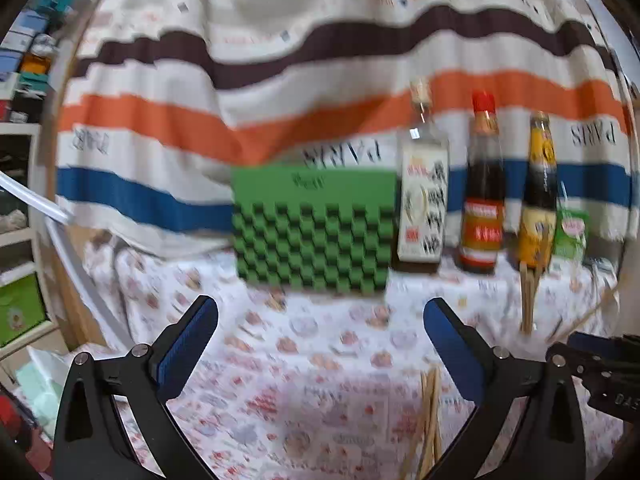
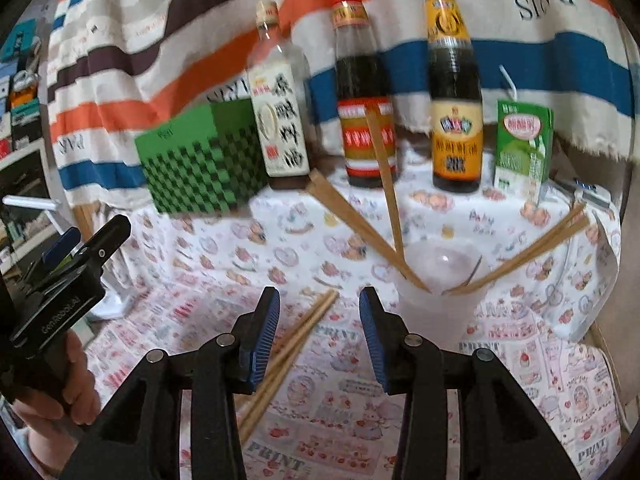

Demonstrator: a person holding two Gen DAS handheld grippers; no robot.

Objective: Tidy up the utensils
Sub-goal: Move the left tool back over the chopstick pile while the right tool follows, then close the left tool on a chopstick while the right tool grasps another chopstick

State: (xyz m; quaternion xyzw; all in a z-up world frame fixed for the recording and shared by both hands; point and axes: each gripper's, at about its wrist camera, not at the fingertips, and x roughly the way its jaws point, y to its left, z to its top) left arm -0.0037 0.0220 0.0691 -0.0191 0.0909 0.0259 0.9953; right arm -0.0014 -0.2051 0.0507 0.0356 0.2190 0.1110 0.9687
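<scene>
Printed tablecloth (image 2: 328,396) beneath striped backdrop cloth (image 1: 280,80).

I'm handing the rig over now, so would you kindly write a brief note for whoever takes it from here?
Left gripper: jaws open, empty, above the tablecloth.
Right gripper: jaws open, empty, over the loose chopsticks.
Done: several chopsticks already lean in the translucent cup, in front of the sauce bottles.
Left: the loose pair lying flat beside the cup probably goes in next.
</scene>
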